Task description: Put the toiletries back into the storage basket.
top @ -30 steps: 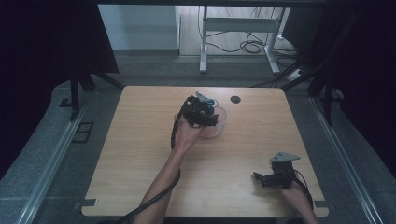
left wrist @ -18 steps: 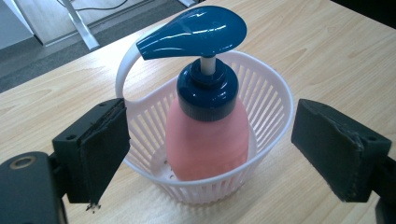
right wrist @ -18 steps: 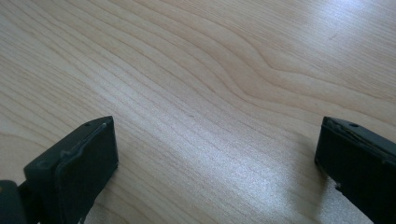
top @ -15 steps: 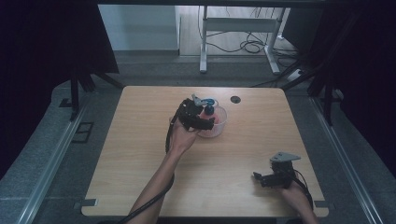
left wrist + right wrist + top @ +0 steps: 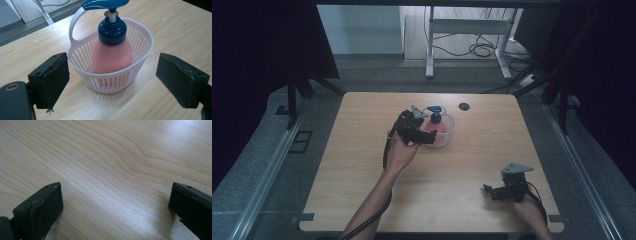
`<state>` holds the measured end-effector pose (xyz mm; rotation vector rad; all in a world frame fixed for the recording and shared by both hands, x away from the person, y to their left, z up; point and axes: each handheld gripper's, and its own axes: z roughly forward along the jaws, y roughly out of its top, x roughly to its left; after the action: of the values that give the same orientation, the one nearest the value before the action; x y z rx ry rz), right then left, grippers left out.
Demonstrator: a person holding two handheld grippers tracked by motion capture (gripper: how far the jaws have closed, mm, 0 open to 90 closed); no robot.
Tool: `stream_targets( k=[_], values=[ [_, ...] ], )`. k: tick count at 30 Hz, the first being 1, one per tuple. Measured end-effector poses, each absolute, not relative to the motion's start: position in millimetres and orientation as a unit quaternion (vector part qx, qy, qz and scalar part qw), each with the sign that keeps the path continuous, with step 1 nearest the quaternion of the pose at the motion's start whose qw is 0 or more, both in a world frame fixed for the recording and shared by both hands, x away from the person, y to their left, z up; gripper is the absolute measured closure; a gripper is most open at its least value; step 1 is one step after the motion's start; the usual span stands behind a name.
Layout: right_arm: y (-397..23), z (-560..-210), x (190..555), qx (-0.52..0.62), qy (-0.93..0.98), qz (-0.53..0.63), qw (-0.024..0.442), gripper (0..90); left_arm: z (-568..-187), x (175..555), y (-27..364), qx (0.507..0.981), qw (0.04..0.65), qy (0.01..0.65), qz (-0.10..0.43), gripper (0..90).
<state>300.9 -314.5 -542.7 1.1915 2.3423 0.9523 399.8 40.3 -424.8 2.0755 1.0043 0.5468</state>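
A pink pump bottle (image 5: 112,53) with a blue cap and blue nozzle stands upright in a small white slatted basket (image 5: 142,45) on the wooden table. In the high view the basket (image 5: 448,134) sits near the table's far middle, with the bottle's blue pump (image 5: 434,111) rising out of it. My left gripper (image 5: 428,137) is just left of the basket, open, its jaws spread wider than the basket and holding nothing. My left gripper (image 5: 117,82) faces the basket from close by. My right gripper (image 5: 490,190) rests low at the table's near right, open over bare wood (image 5: 107,170).
A dark round grommet (image 5: 464,106) sits in the table top behind the basket. Beyond the far edge stand a white metal frame (image 5: 462,30) and loose cables on the floor. Dark curtains hang at both sides.
My left gripper has drawn back toward the left and nearer the person, uncovering the basket and bottle. The right gripper has stayed put.
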Motion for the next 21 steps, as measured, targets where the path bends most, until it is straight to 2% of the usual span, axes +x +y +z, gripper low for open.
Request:
stream_targets(
  k=[21],
  values=[
    [-314, -543, 301, 0.42, 0.825, 0.336, 0.172, 0.0, -432, 373, 55, 0.822, 0.372, 0.373, 0.216, 11.2]
  ],
)
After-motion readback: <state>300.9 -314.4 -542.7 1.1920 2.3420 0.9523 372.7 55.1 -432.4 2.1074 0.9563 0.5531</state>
